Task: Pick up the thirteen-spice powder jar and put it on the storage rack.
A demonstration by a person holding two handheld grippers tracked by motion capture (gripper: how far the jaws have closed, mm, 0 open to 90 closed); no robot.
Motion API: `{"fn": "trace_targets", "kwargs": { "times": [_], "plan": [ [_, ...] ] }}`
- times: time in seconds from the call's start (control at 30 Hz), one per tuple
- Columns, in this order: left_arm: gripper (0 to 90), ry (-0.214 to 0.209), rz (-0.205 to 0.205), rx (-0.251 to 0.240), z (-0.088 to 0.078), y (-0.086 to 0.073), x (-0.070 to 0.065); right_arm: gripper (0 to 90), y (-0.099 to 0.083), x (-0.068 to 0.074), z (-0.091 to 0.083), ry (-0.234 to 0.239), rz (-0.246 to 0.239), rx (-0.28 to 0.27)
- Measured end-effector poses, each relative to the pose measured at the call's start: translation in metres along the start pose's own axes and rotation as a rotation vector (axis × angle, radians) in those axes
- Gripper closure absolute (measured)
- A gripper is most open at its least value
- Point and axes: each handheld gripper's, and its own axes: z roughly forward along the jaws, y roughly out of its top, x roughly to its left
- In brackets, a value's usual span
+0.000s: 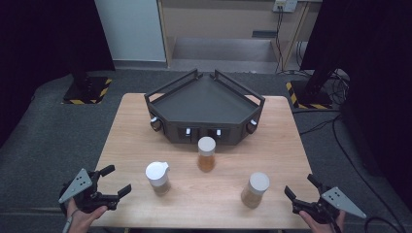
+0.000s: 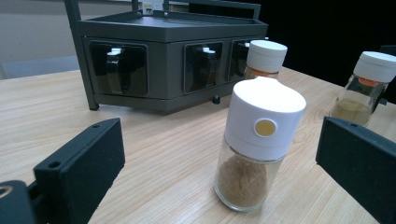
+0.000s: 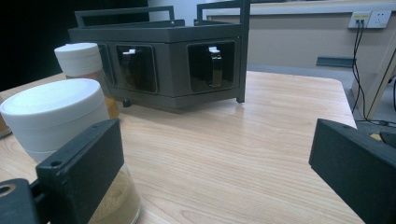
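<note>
Three glass spice jars with white caps stand on the wooden table (image 1: 272, 145): a left jar (image 1: 158, 177), a middle jar (image 1: 206, 153) with orange-brown powder, and a right jar (image 1: 255, 189). Behind them sits a dark angular rack (image 1: 204, 107) with slots in its front faces. My left gripper (image 1: 114, 183) is open at the table's front left corner; the left jar (image 2: 257, 142) stands ahead between its jaws, untouched. My right gripper (image 1: 301, 187) is open at the front right corner; the right jar (image 3: 60, 121) rises just behind its left jaw.
The rack (image 2: 168, 60) takes up the back middle of the table, with bare wood on both sides of it. Grey carpet (image 1: 43, 141) surrounds the table. Two dark stands with striped bases (image 1: 87, 90) are behind, and cables (image 1: 330, 126) trail at the right.
</note>
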Motion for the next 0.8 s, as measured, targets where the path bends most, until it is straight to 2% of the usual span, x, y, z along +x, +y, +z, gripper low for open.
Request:
{"fn": "trace_targets", "kwargs": {
  "times": [0.37,0.53,0.8],
  "plan": [
    [0.0,0.002,-0.003,0.003,0.0007,-0.0002,0.0013,3.7,0.0004,0.0017,-0.0002,-0.010,0.001,-0.007],
    [0.0,-0.001,0.019,0.015,0.0022,0.0023,-0.0007,3.7,-0.0009,0.0000,-0.0022,-0.006,0.007,-0.007],
    [0.0,0.006,0.003,0.003,0.0009,0.0002,-0.0005,3.6,-0.0008,-0.0020,0.0000,0.013,0.010,-0.007]
  ]
}}
